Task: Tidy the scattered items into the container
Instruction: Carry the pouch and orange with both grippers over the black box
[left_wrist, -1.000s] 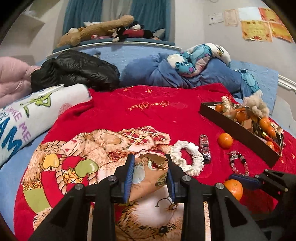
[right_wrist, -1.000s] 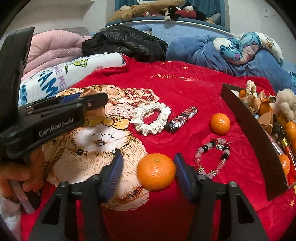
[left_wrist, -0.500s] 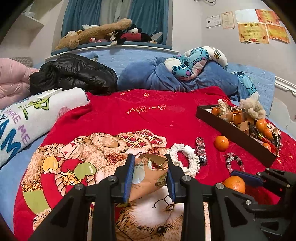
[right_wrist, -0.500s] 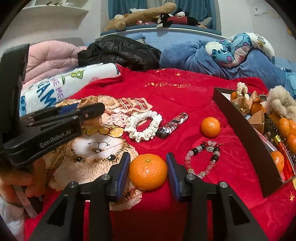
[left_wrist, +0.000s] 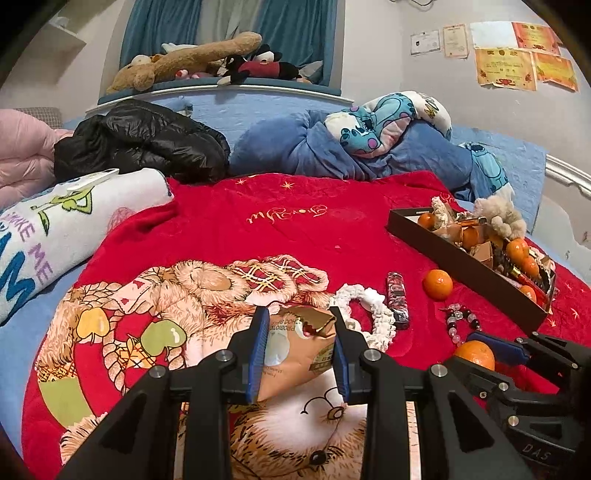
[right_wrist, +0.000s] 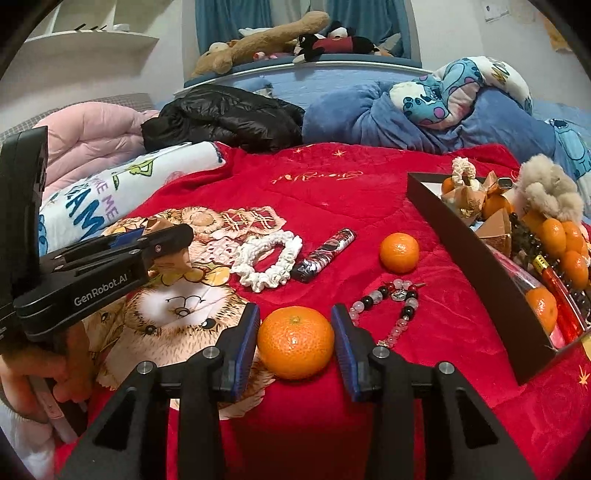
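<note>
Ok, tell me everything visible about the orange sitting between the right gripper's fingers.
The orange is a small, round mandarin with bright, dimpled peel and a greenish stem dimple on top. It looks whole and sits upright on the red blanket, near the printed bear's edge. The blue-padded fingers of the right gripper flank it, pressing both sides. The left wrist view shows it partly hidden behind that gripper.

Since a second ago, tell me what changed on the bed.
The right hand-held gripper closed its jaws onto the round orange tangerine. The left hand-held gripper kept holding the crumpled brown paper snack packet; nothing else moved.
</note>
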